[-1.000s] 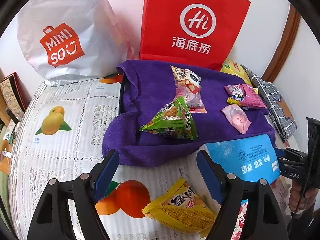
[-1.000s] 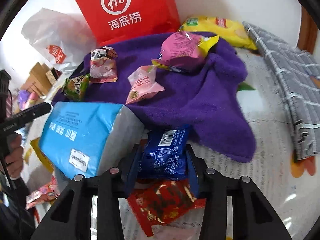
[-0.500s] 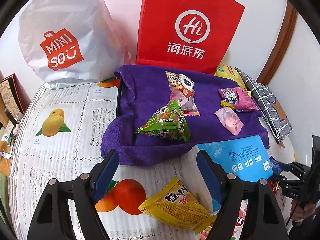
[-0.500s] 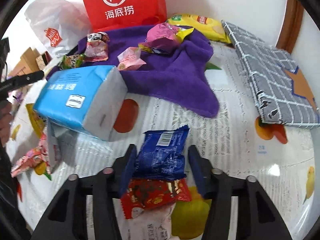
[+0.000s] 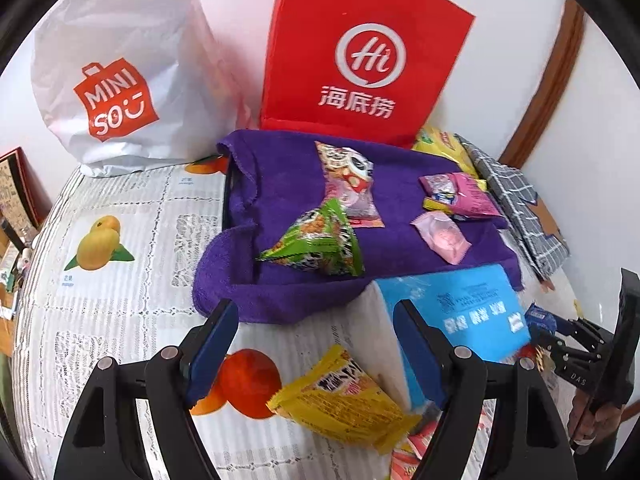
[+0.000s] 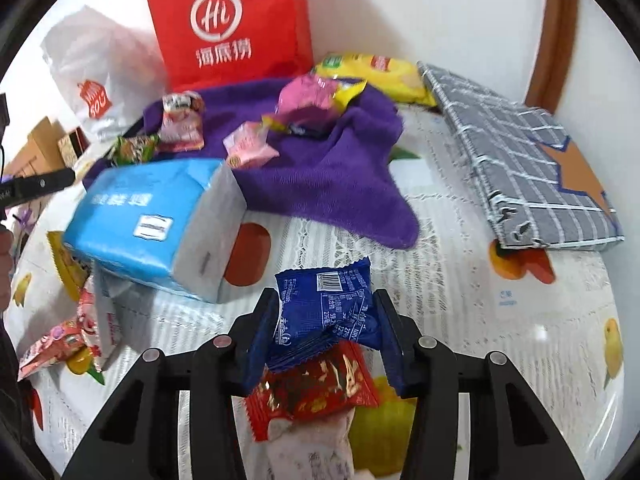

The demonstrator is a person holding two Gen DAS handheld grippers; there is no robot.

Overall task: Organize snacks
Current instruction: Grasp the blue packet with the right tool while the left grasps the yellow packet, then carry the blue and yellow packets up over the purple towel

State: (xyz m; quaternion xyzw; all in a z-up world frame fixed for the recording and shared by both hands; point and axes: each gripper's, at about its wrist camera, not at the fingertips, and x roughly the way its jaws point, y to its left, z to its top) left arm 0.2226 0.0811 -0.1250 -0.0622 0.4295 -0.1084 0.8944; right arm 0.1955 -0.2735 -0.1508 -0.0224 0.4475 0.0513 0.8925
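My right gripper (image 6: pixel 326 316) is shut on a blue snack packet (image 6: pixel 330 312) and holds it above the table, over a red packet (image 6: pixel 316 388). My left gripper (image 5: pixel 316 332) is open and empty above a yellow packet (image 5: pixel 340 400). A purple towel (image 5: pixel 288 200) carries a green packet (image 5: pixel 316 244), a panda packet (image 5: pixel 348 180) and two pink packets (image 5: pixel 460 196). The towel also shows in the right wrist view (image 6: pixel 340 176). A blue tissue pack (image 5: pixel 460 316) lies at the towel's near edge, also seen in the right wrist view (image 6: pixel 156 224).
A red Hi bag (image 5: pixel 360 60) and a white Miniso bag (image 5: pixel 116 80) stand at the back wall. A yellow chip bag (image 6: pixel 376 76) and a grey checked notebook (image 6: pixel 520 164) lie at the right. More packets (image 6: pixel 60 340) lie at the left.
My right gripper has lifted and drawn the blue packet back from the towel, so the table appears farther away. My left gripper stayed open and shifted slightly.
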